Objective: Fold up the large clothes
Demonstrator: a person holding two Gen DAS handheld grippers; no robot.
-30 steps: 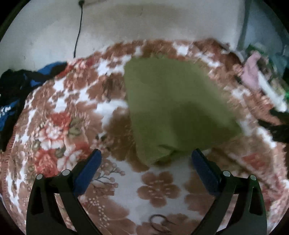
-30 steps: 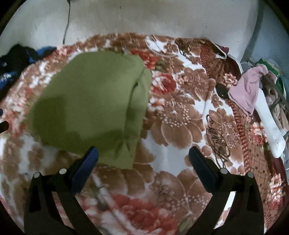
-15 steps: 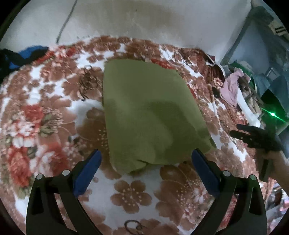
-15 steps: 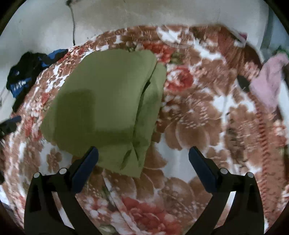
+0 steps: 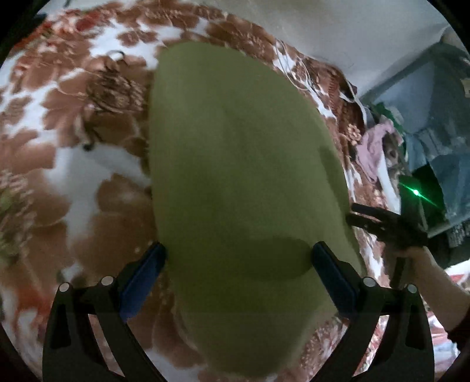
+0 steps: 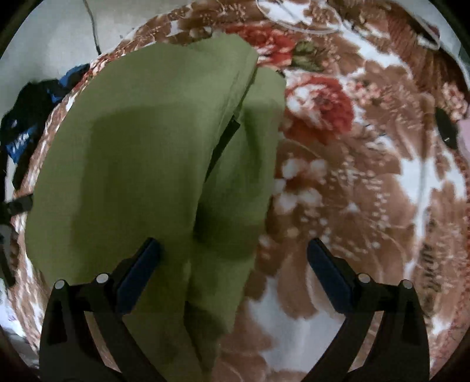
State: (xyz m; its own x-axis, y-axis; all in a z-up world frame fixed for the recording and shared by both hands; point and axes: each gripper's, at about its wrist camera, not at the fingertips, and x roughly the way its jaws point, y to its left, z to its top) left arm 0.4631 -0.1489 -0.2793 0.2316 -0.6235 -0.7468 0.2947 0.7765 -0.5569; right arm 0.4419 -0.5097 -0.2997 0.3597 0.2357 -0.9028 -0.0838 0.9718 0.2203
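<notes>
A folded olive-green garment (image 5: pixel 243 176) lies flat on a floral blanket (image 5: pixel 73 132). My left gripper (image 5: pixel 239 258) is open and low over the garment's near end, with its blue pads on either side of the cloth. In the right wrist view the same green garment (image 6: pixel 141 164) shows layered folds along its right edge. My right gripper (image 6: pixel 233 255) is open above that near right edge, its left pad over the cloth and its right pad over the blanket (image 6: pixel 352 182). The right gripper also shows in the left wrist view (image 5: pixel 379 223), held by a hand (image 5: pixel 423 273).
A pale wall (image 5: pixel 337 26) runs behind the blanket. Dark blue and black clothes (image 6: pixel 26 123) lie at the blanket's far left. A pink garment (image 5: pixel 373 147) and clutter with a green light (image 5: pixel 415 192) sit at the right. A black object (image 6: pixel 445 127) rests on the blanket's right side.
Both grippers have moved forward and down toward the green garment, which now fills more of each view. Both stayed open.
</notes>
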